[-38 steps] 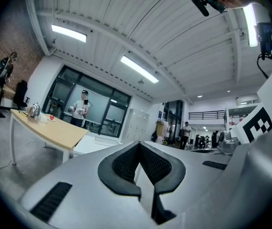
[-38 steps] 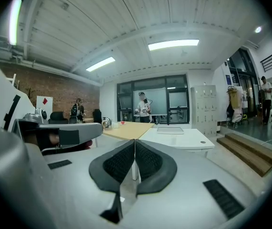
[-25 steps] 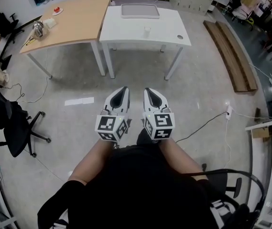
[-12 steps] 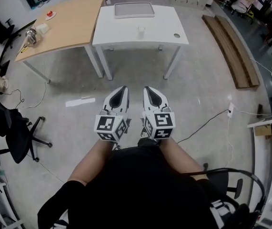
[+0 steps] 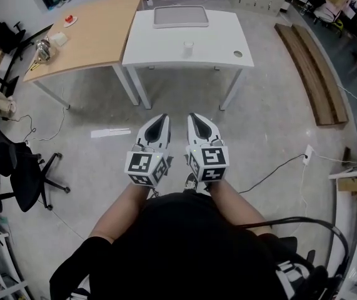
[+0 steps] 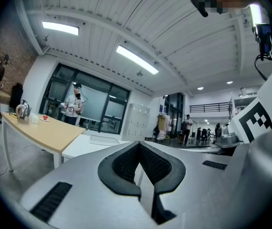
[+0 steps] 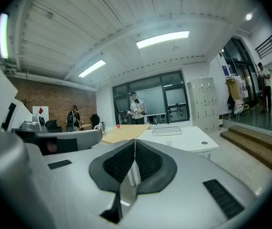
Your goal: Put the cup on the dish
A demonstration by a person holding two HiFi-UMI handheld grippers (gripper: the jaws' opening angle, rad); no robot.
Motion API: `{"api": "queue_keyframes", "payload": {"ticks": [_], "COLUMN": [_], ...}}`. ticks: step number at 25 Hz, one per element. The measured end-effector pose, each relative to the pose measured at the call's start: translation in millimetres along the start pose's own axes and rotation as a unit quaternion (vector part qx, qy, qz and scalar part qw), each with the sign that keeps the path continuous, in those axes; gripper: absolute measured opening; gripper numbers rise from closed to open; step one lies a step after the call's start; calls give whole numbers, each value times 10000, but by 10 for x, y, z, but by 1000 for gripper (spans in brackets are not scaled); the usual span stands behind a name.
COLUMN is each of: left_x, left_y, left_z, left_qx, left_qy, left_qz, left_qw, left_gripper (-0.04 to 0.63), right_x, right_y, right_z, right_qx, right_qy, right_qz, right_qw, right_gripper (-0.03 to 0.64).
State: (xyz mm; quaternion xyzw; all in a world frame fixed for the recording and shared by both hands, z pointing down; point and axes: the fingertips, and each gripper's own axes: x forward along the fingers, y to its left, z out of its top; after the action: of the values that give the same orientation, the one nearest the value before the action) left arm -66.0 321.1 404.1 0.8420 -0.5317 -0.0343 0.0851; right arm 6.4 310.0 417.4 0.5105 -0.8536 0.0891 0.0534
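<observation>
I hold my left gripper (image 5: pixel 159 119) and right gripper (image 5: pixel 195 118) side by side out in front of me, roughly level, over bare floor. Both have their jaws pressed together with nothing between the pads, so neither has hold of anything.

The cup (image 5: pixel 189 47) stands upright on the white table (image 5: pixel 228 36), well apart from me, near the front middle of the top. Behind it, toward the far edge, lies a flat grey tray (image 5: pixel 180 16), which I take to be the dish, though from this far off I cannot be sure. A small plate (image 5: pixel 70 21) with something red on it sits on the wooden table (image 5: pixel 97 30) to the left and could be meant instead.

As I read it, the step in hand is the approach, with the grasp not yet begun. To do it well I should come square to the table front, so the cup sits straight ahead of one gripper. I should also spread that gripper's jaws before I get there, not at the cup. The cup looks small and light, so I judge it best to come in level at mid-height, with a jaw on each side, and close gently so that I don't knock it over.
</observation>
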Motion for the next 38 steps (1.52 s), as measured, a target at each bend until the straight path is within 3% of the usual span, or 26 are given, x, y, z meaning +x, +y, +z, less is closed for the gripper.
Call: {"api": "queue_keyframes", "payload": {"ticks": [11,21,38], "left_x": [720,1209,1401], "left_y": [10,-250,-153], "left_z": [34,7,2], "left_qx": [85,121,112], "left_qy": [60,39,19], "left_qz": [180,155,213], "left_qw": [9998,9998,9997], "left_gripper": [8,8,8], "right_x": [500,575,731], "right_y": [-469,-1043,-1177], "right_z": [179,307,309], "right_qx": [38,42,-7], "right_qy": [-58,-195,-130], "right_qz": [419,366,308], "right_qw": [9991,9991,9994], "right_gripper": [14,14,14]}}
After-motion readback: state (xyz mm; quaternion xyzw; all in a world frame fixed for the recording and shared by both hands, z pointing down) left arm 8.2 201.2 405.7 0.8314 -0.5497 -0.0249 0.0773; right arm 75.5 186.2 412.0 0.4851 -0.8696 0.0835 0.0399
